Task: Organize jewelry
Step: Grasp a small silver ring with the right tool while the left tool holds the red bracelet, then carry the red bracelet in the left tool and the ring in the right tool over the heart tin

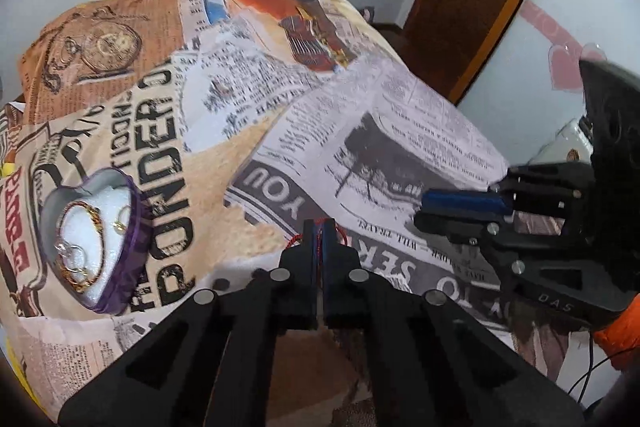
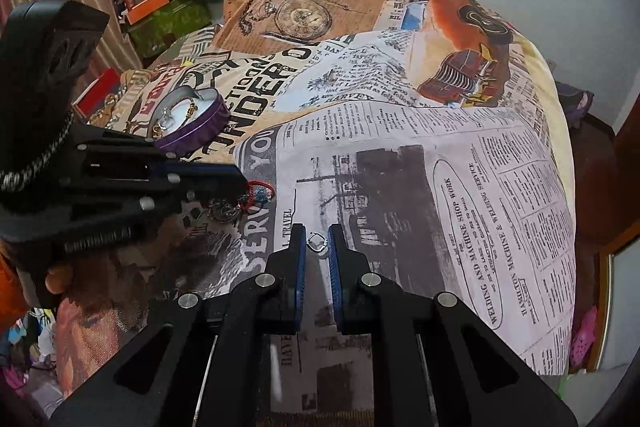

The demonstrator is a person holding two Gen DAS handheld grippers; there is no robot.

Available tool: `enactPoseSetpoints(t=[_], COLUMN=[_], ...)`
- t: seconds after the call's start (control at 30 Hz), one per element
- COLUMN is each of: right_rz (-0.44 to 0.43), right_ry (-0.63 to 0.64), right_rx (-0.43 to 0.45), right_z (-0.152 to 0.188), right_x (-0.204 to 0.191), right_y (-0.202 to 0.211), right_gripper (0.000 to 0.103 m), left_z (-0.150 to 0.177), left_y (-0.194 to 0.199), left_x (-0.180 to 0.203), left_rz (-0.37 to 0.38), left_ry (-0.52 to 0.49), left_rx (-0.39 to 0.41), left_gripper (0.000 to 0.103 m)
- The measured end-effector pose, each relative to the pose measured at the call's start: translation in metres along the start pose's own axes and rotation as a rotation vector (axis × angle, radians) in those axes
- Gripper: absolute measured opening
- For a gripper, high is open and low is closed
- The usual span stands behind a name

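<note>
a purple heart-shaped tin [image 1: 96, 247] on the newsprint bedspread [image 1: 360, 131] already holds chains and rings. the left gripper [image 1: 319, 227] is clamped on a red thread bracelet [image 2: 256, 197], the right gripper [image 2: 317, 241] pinches a small silver ring [image 2: 316, 242]; both pieces are apparently yet to reach the tin.

Red thread bracelet [image 2: 256, 195] and small silver ring [image 2: 317, 242] lie near the purple heart-shaped tin [image 2: 192, 123].
</note>
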State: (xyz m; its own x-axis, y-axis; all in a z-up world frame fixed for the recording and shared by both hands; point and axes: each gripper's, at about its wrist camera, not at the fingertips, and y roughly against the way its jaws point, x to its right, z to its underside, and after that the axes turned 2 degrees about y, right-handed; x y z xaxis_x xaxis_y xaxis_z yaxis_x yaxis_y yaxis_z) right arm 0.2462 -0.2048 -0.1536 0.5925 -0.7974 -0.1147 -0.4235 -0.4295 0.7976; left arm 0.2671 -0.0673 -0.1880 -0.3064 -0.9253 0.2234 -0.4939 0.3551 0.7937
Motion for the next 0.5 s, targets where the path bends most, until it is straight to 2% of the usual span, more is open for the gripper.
enactPoseSetpoints(t=[0.5], right_rz=[-0.003], right_ry=[0.017], right_rx=[0.085], right_z=[-0.017], right_x=[-0.019], right_y=[0.031], right_gripper=[0.01], left_z=[-0.009], left_y=[0.076], left_x=[-0.009], left_rz=[-0.053], left_ry=[0.01], left_rx=[0.166], left_gripper=[0.0])
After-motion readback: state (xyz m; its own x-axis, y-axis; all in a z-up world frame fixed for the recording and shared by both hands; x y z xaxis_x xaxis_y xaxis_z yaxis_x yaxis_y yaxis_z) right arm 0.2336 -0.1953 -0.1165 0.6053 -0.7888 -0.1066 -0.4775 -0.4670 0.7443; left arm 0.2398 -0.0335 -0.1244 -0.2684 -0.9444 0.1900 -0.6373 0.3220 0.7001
